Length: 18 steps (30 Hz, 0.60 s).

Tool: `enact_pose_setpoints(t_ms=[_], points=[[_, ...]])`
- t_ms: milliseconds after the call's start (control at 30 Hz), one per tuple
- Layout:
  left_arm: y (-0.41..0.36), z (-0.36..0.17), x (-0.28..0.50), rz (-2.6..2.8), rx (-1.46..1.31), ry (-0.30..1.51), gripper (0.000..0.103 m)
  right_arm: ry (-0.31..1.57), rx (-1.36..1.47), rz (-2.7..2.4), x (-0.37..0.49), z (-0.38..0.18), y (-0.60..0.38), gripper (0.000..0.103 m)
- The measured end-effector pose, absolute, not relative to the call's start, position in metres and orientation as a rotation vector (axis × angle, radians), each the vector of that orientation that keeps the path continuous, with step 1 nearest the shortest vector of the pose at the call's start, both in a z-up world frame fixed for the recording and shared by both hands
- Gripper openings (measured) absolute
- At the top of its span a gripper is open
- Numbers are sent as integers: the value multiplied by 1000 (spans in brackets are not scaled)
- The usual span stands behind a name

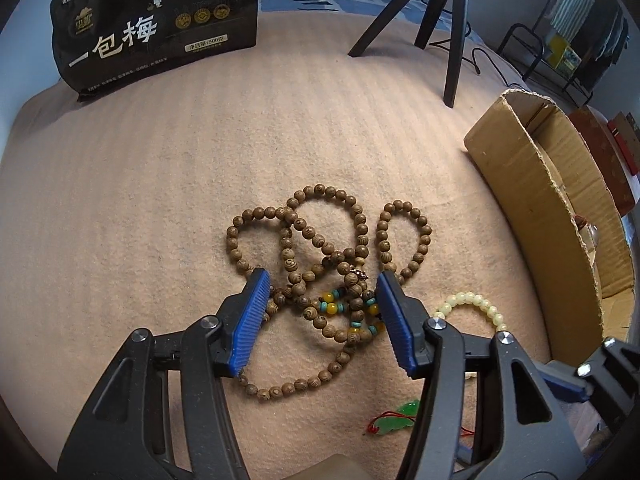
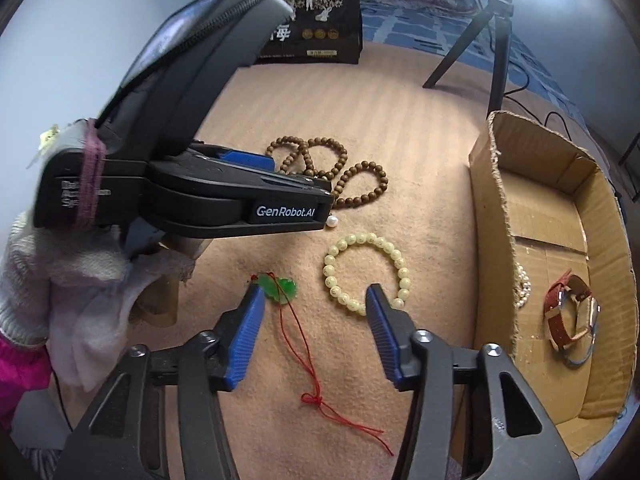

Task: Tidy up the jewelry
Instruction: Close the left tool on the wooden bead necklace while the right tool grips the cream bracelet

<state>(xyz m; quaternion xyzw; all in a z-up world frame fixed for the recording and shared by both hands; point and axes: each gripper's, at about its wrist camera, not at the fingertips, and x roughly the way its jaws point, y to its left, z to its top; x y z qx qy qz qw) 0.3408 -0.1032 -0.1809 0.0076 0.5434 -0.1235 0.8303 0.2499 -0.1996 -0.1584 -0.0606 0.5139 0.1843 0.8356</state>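
Observation:
A tangle of brown wooden bead strands [image 1: 316, 264] with yellow and turquoise beads lies on the peach blanket. My left gripper [image 1: 322, 300] is open, its blue pads either side of the tangle; it also shows in the right wrist view [image 2: 240, 192]. The brown beads show beyond it [image 2: 320, 164]. My right gripper [image 2: 316, 308] is open and empty, between a green pendant on red cord [image 2: 278, 288] and a pale bead bracelet [image 2: 366, 272]. A cardboard box [image 2: 492, 208] at right holds a brown-strap watch [image 2: 570, 316].
A black snack bag [image 1: 156, 24] stands at the back left. A black tripod [image 1: 440, 20] stands at the back. A small white pearl [image 2: 332, 221] lies by the left gripper. The pale bracelet [image 1: 472, 308] and pendant [image 1: 400, 416] lie near my left gripper.

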Motion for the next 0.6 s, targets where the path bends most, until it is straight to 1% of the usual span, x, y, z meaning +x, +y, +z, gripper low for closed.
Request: enact_pose_setpoints(t_ms=[33,100,400,567,600], points=[[-103,-181,341,-262,12,1153,57,1090,-130,388,251,-160,-199,39],[-101,-182,342,-254,6,1151,57,1093,-127,375,254,-164,-200,39],[-95,-190,346,-221,-11,1143,56,1122,-115,343,263,-180,-198,39],[-100,-191,344,-209,32,1118,43,1132,-95,321,270,-185,-197,38],[-99,-191,345,-210,28,1114,38,1134,-89,318,272,-186,-198,38]])
